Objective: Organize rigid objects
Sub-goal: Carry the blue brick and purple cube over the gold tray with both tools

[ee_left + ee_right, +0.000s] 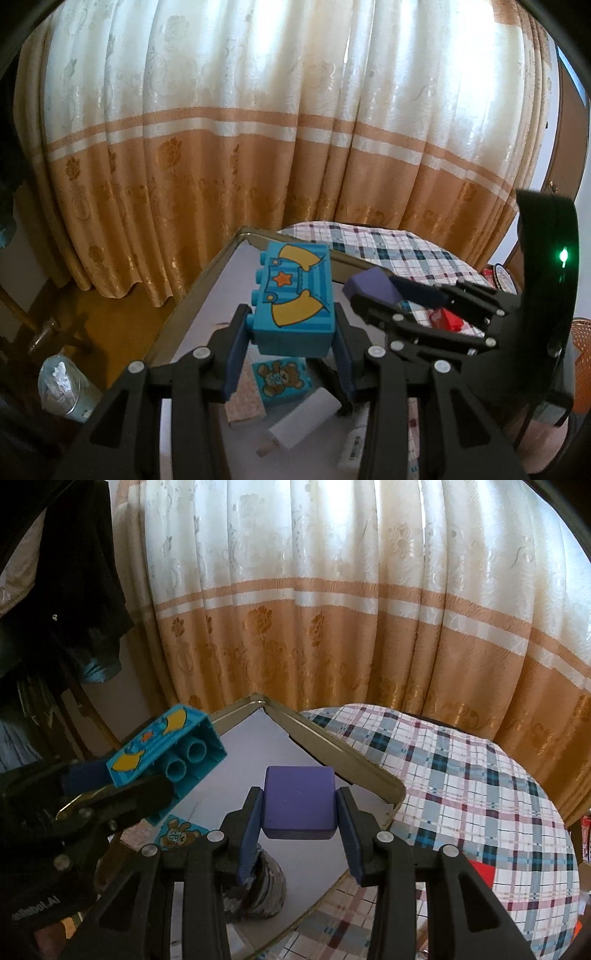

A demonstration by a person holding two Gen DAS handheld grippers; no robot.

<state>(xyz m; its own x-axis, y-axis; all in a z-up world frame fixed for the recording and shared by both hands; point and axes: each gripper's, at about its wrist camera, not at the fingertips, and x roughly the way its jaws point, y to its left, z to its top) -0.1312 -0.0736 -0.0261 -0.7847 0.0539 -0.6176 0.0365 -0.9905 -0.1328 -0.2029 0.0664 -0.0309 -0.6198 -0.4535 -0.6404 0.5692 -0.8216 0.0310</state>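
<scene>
Left wrist view: left gripper (291, 332) carries a teal toy brick (293, 299), printed with a star and yellow shapes, its fingers (236, 354) clamped on the brick's two sides, held clear above the tray (207, 273). To its right the right gripper (373, 299) shows, holding a purple block (371, 284). In the right wrist view the purple block (299, 801) sits squarely between the right gripper (299, 812) fingers (349, 834), clamped on both flanks, above the tray's pale floor (258, 746). The teal toy brick (166, 753) appears at left, hollow underside showing. The tray rests on a bench draped in a plaid cloth (461, 786). Below lie a bear-print block (279, 380), a speckled block (245, 402) and a white box (306, 417), all close together. Judgement: sorting is midway. Two pieces are lifted and not yet placed, and several loose pieces remain; the far end of the tray floor is bare.
</scene>
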